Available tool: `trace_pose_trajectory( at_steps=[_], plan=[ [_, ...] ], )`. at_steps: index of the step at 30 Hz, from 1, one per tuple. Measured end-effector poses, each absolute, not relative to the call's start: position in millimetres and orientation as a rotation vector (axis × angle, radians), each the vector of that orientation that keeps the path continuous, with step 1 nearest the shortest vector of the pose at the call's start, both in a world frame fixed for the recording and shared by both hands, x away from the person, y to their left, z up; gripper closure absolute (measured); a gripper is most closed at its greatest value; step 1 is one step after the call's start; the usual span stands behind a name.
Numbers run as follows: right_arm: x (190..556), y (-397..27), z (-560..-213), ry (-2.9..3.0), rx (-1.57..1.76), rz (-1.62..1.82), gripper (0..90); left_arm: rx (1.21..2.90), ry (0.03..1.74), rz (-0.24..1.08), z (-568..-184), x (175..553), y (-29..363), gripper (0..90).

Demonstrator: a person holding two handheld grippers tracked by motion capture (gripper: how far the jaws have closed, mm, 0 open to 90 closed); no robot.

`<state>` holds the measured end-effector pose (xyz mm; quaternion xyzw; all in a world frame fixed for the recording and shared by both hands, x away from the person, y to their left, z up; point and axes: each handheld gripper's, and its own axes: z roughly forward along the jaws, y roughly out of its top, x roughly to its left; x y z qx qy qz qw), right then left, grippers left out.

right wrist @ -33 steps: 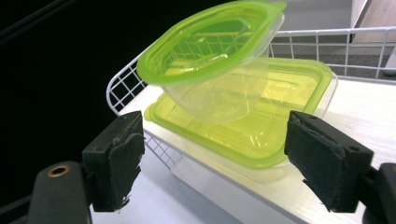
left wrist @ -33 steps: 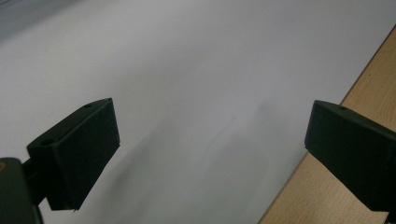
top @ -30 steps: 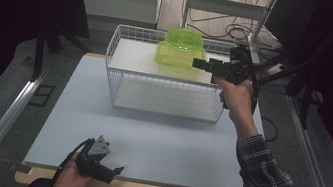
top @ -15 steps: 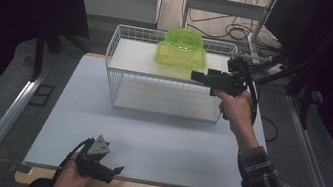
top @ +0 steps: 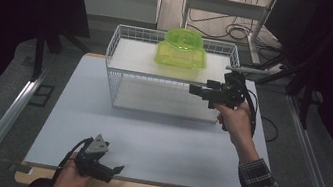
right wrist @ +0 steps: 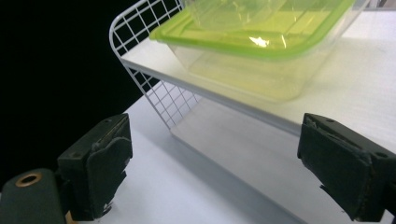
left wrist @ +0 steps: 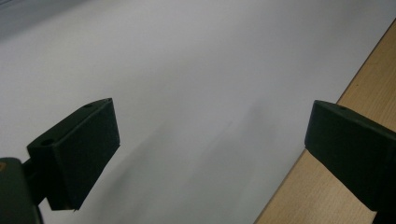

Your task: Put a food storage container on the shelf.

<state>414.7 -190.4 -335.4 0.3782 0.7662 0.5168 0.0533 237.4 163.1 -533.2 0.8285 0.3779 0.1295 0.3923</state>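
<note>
Lab: black curtains [top: 8,23], floor cables [top: 225,29], rig table [top: 157,137].

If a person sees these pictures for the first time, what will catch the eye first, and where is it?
The bright green container stands out first: it sits on the upper shelf of a white wire rack at the far side of the table. Next comes the right gripper, held in front of the rack's right end with its jaws open and nothing between them, pointing to the left. The left gripper rests low near the table's front edge, also open.
</note>
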Motion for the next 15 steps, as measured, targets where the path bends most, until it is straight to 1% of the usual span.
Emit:
trace_pose_trajectory(
  at_steps=[9,15],
  plan=[
    [405,-192,-344,2.345,1.106,1.521,9.5,2.107,0.958,0.327,-533,237,163,2.8],
    [398,-190,-353,2.372,1.077,1.487,7.3,2.103,0.956,0.332,-533,237,163,2.8]
  ],
)
